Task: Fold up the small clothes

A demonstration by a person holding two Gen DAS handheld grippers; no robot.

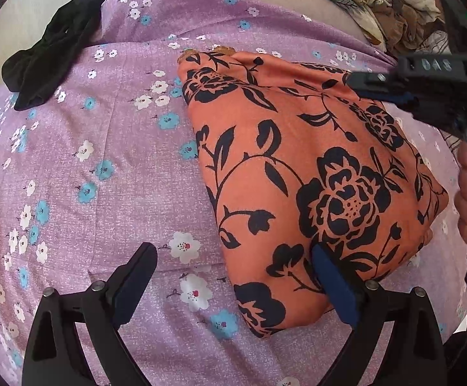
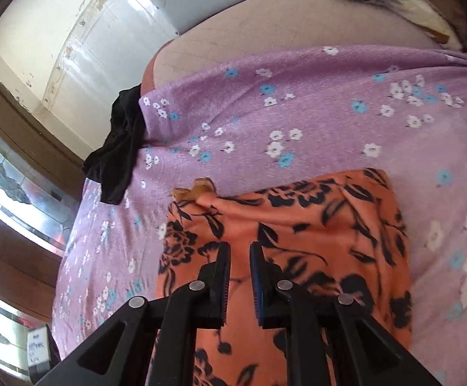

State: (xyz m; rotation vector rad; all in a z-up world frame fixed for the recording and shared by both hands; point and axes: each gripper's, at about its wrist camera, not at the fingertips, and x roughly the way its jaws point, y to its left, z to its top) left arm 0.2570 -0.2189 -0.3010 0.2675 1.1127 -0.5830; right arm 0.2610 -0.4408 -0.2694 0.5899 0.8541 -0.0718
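Neatly folded orange garment (image 1: 314,167), bold black floral print.

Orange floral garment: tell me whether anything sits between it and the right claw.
Nothing visible does. The right claw hangs directly over the orange floral garment, its fingers nearly together with no cloth between them. The black garment lies apart at the edge of the purple sheet.

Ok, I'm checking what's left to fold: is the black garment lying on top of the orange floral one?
No: the black garment lies apart at the purple sheet's far left edge, clear of the orange floral garment.
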